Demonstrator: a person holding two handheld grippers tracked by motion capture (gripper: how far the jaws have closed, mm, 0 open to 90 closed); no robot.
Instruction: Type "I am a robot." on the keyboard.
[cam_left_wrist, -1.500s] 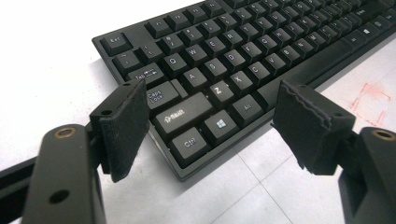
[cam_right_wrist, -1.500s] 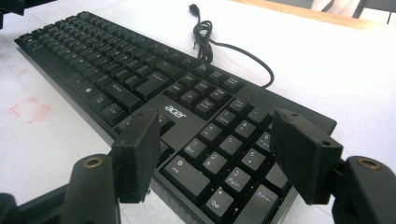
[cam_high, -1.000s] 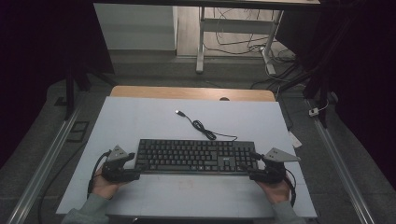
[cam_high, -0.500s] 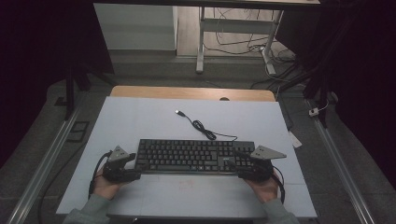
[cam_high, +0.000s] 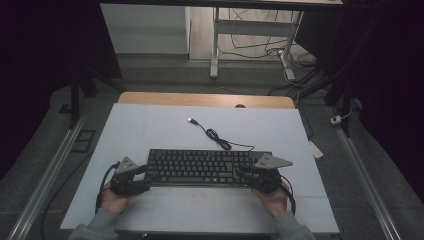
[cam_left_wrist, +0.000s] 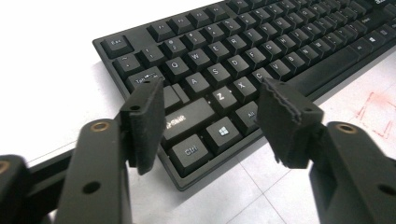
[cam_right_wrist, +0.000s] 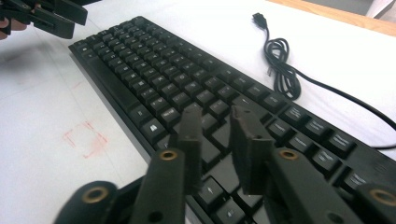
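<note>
A black plastic full-size keyboard (cam_high: 200, 167) lies flat on the white counter (cam_high: 150, 125), its black cable (cam_high: 215, 135) coiled behind. The left tool (cam_left_wrist: 210, 121), jaws wide and just closing, hovers over its left corner; the right tool (cam_right_wrist: 215, 140), narrowed and closing, hovers above its right-end keys, gripping nothing.

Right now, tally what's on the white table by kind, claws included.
Keyboard: 1
USB cable: 1
Claws: 2, left claw and right claw
Total: 4
</note>
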